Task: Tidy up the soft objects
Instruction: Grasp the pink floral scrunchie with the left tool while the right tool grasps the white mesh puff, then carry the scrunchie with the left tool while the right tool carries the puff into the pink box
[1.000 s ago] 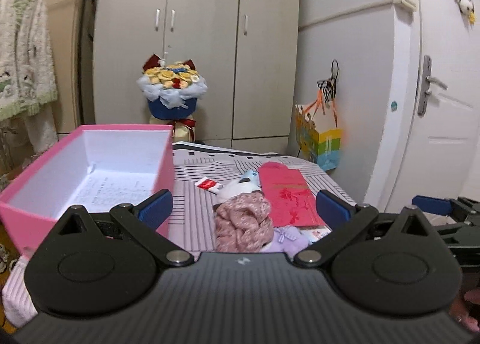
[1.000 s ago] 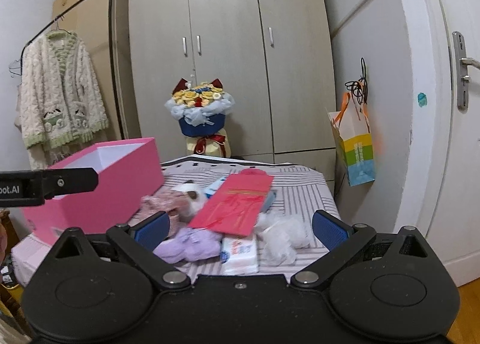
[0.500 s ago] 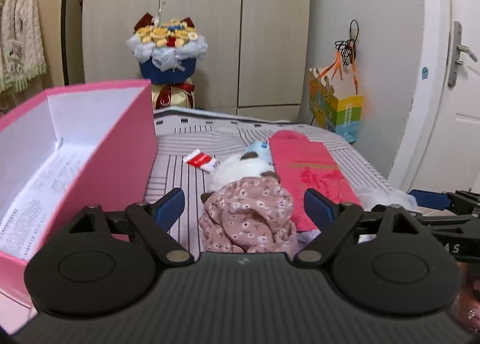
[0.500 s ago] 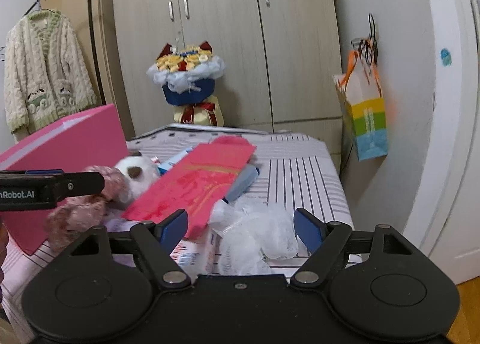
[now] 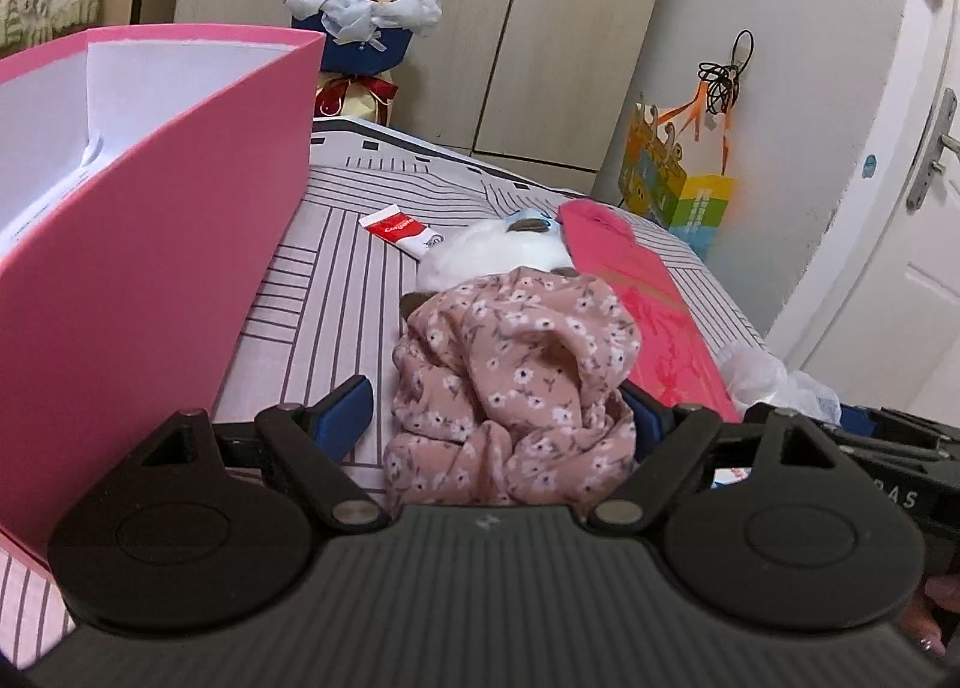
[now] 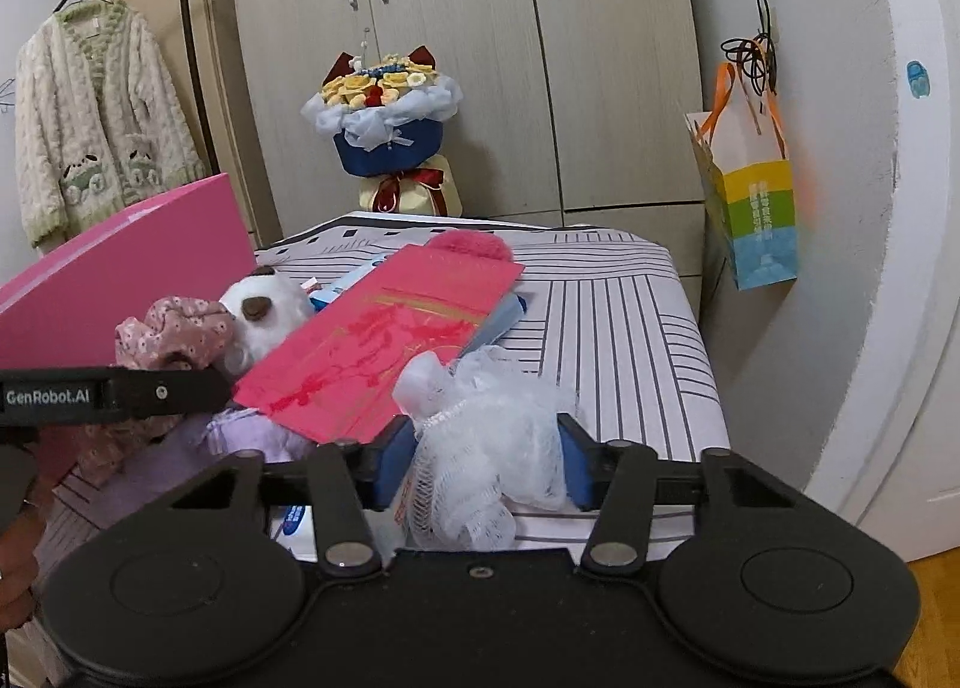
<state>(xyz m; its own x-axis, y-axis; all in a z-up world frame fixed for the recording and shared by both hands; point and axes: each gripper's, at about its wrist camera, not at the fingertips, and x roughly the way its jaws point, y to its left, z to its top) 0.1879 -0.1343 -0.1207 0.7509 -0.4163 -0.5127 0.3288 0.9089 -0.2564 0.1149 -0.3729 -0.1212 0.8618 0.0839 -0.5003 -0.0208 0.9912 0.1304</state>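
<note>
A pink floral cloth [image 5: 516, 376] lies bunched on the striped bed cover [image 5: 336, 280]. It sits between the fingers of my left gripper [image 5: 495, 418]. The left pad stands clear of it and the right pad is half hidden behind it. A white mesh pouf [image 6: 480, 448] sits between the fingers of my right gripper [image 6: 486, 466], whose jaws are closing, with both pads against its sides. A white plush toy [image 6: 264, 310] lies behind the cloth, and a purple soft thing [image 6: 252, 430] lies under the red envelope [image 6: 408, 340]. The open pink box [image 5: 150, 268] stands at the left.
A toothpaste tube [image 5: 399, 229] lies near the box. A flower bouquet [image 6: 384, 117] stands before the wardrobe, and a cardigan [image 6: 96, 117] hangs at the left. A coloured gift bag [image 6: 750, 208] hangs on the wall by the white door [image 5: 924, 208]. The bed's right edge is close.
Both grippers came forward and down to the pile. The left one now brackets the floral cloth. The right jaws narrowed from wide apart onto the mesh pouf.
</note>
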